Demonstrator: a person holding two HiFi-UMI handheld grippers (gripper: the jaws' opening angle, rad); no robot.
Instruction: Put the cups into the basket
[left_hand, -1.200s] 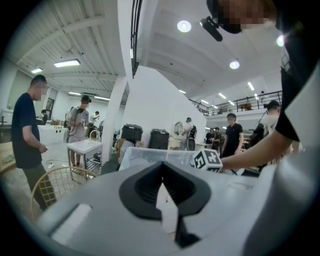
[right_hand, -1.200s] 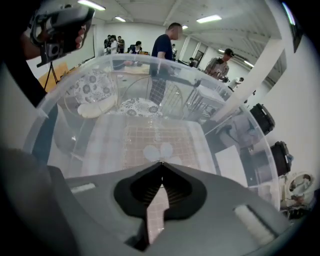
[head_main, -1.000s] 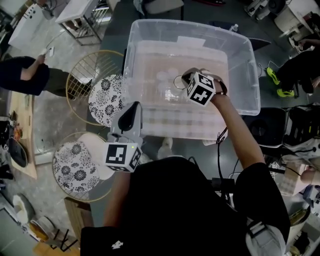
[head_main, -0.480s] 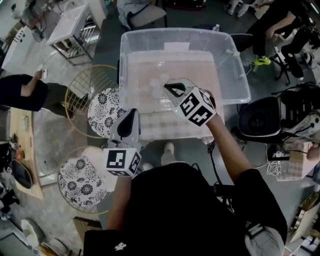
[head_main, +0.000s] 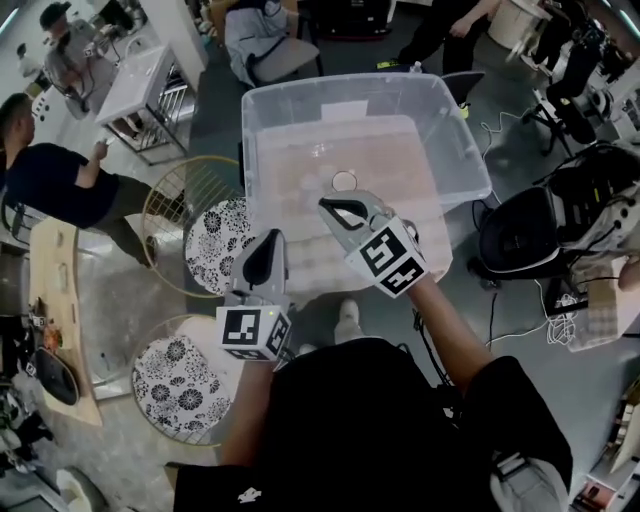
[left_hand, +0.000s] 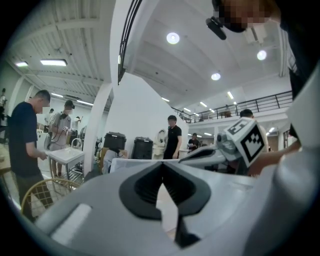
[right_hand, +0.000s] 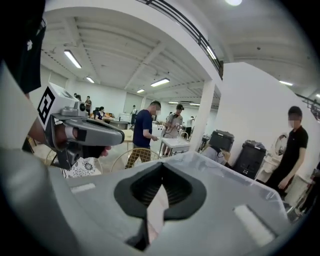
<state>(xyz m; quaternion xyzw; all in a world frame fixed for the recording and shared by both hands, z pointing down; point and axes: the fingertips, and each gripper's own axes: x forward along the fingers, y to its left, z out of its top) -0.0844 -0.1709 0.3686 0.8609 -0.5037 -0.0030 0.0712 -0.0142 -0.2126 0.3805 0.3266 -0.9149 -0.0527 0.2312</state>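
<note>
A clear plastic bin (head_main: 465, 160) stands in front of me. Faint clear cups lie on its floor, and one cup (head_main: 344, 181) shows a bright round rim. My right gripper (head_main: 326, 204) hangs above the bin's near part with its tip just short of that cup. Its jaws are shut (right_hand: 161, 172), and I see no cup between them in either view. To the left, my left gripper (head_main: 264, 243) is held level and shut (left_hand: 161, 167), with nothing in it. It sits beside a gold wire basket (head_main: 175, 200) with a floral liner.
A second wire basket (head_main: 175, 385) with a floral liner stands at my lower left. A black office chair (head_main: 525, 235) is right of the bin. A person (head_main: 60, 190) stands at the far left near a white table (head_main: 145, 75). Cables lie on the floor at the right.
My right gripper, still shut, has come up out of the bin and drawn back toward me. The left gripper has risen a little. The bright-rimmed cup has kept its place in the bin.
</note>
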